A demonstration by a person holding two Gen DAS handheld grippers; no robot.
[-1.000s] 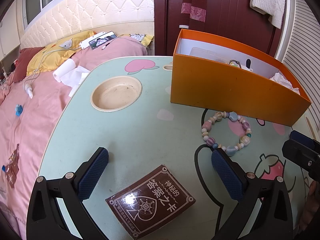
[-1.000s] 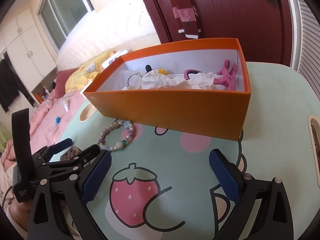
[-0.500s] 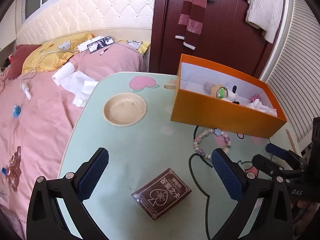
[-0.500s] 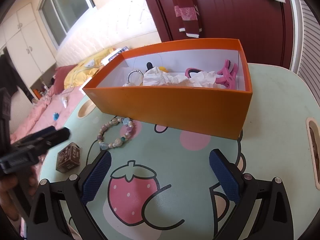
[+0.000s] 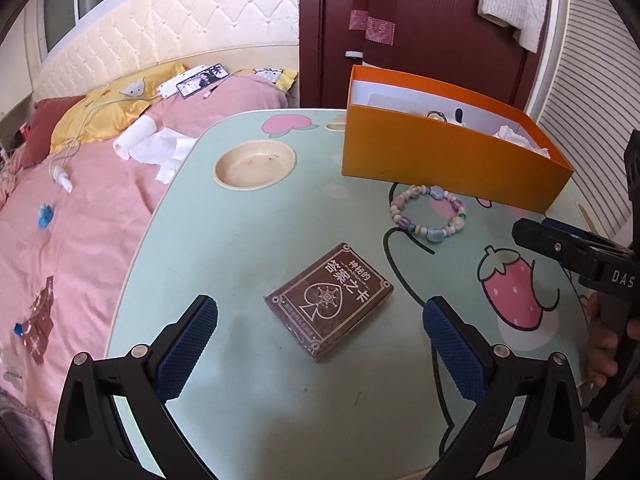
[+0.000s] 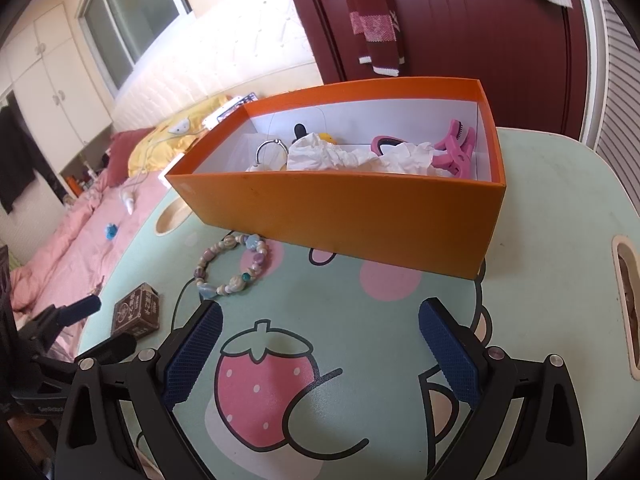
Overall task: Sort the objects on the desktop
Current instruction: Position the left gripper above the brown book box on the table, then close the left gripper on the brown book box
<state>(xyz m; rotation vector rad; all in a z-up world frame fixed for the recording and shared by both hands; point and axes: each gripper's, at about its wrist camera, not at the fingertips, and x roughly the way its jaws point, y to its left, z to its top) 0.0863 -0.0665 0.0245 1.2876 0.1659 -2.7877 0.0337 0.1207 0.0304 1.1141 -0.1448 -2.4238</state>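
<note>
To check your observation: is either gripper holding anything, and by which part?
Nothing is held. The left gripper and right gripper are both open and empty; the card box lies untouched.

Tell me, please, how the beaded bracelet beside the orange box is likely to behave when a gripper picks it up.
The beaded bracelet is a loop of separate beads, so it will probably sag and dangle rather than hold its ring shape. The beads look glossy and rounded, so they may slip between flat fingers. It lies flat on the table, so pinching one side seems likelier to work.
</note>
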